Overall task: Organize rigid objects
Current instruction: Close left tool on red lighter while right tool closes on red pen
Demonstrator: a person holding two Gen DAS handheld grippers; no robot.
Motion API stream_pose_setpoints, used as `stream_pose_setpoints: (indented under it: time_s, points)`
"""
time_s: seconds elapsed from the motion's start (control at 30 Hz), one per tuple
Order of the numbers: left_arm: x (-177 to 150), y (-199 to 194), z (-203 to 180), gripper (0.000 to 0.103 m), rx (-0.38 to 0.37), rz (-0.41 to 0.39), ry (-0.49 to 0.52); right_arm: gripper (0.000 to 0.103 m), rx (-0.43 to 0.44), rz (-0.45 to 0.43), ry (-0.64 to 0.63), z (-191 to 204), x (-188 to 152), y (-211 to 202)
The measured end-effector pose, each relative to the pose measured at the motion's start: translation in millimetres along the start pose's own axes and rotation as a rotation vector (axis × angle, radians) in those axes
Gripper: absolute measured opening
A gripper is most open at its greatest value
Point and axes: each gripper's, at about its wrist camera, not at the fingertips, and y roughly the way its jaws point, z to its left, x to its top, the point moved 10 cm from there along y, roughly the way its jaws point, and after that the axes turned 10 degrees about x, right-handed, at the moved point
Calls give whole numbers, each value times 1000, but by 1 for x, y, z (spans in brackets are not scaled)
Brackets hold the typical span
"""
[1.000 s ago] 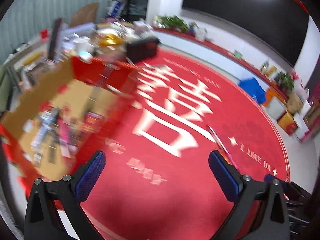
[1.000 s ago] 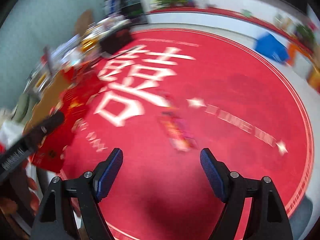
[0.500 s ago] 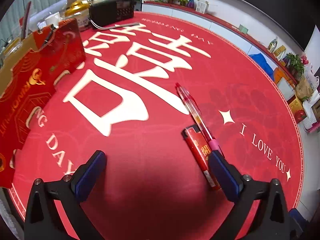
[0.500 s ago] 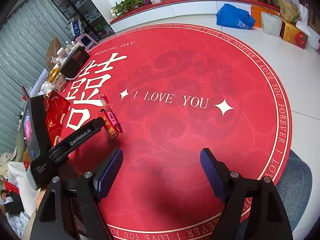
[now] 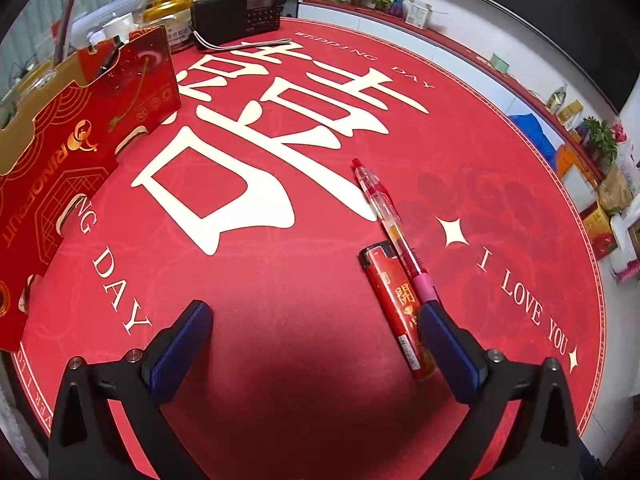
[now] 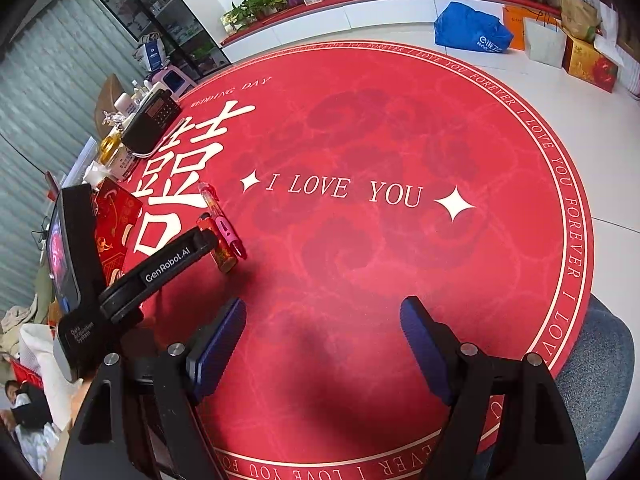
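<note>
A red lighter and a clear red pen with a pink grip lie side by side on the round red mat. My left gripper is open and empty, low over the mat; its right finger sits beside the lighter's near end and covers the pen's tip. In the right wrist view the lighter and pen lie at the left, partly behind the left gripper's arm. My right gripper is open and empty above bare mat.
An open red and gold cardboard box stands at the mat's left edge. A black radio and bottles sit at the far left edge. A blue bag and gift boxes are on the floor beyond.
The left gripper swung from the box to the lighter and pen, then lowered nearer them. The right gripper moved away to the right. Both stayed open.
</note>
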Motion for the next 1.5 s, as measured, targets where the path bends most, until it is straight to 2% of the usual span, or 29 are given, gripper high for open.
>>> stream_pose_setpoints:
  time_s: [0.23,0.27,0.3,0.37,0.53,0.6,0.63,0.77,0.9,1.03,1.2,1.3,1.33,1.37,1.4,1.5]
  points:
    - [5,2,-7,103,33,0,-11,81,4,1,2,2,-1,0]
    - [2,6,-2,103,79,10,17,81,5,2,1,2,-2,-1]
    - [4,5,0,103,89,-19,44,81,4,0,2,1,-2,-2]
    - [3,7,9,103,72,-38,53,81,5,-8,5,0,-1,-3]
    - [13,11,47,103,101,-86,73,81,-8,-3,-36,5,0,1]
    - [16,15,60,103,78,-86,66,81,-17,0,-67,9,3,4]
    - [16,16,63,103,60,-74,62,81,-19,8,-79,11,5,8]
    - [9,11,54,103,77,-72,90,81,-29,41,-142,28,17,27]
    - [9,11,51,103,73,-93,40,81,-42,62,-264,54,34,46]
    - [7,8,53,103,47,-140,81,81,-41,91,-332,76,48,73]
    - [6,8,54,103,25,-145,113,80,-54,160,-406,96,54,115]
    - [6,7,54,103,25,-145,112,60,-90,212,-453,101,52,138]
    - [6,7,54,103,25,-145,111,59,-112,193,-489,104,54,139]
    - [6,7,55,103,26,-145,110,53,-127,207,-508,105,53,142]
    - [6,8,55,103,28,-144,106,49,-148,209,-533,106,53,144]
    - [7,8,55,103,41,-142,85,49,-151,223,-546,106,52,145]
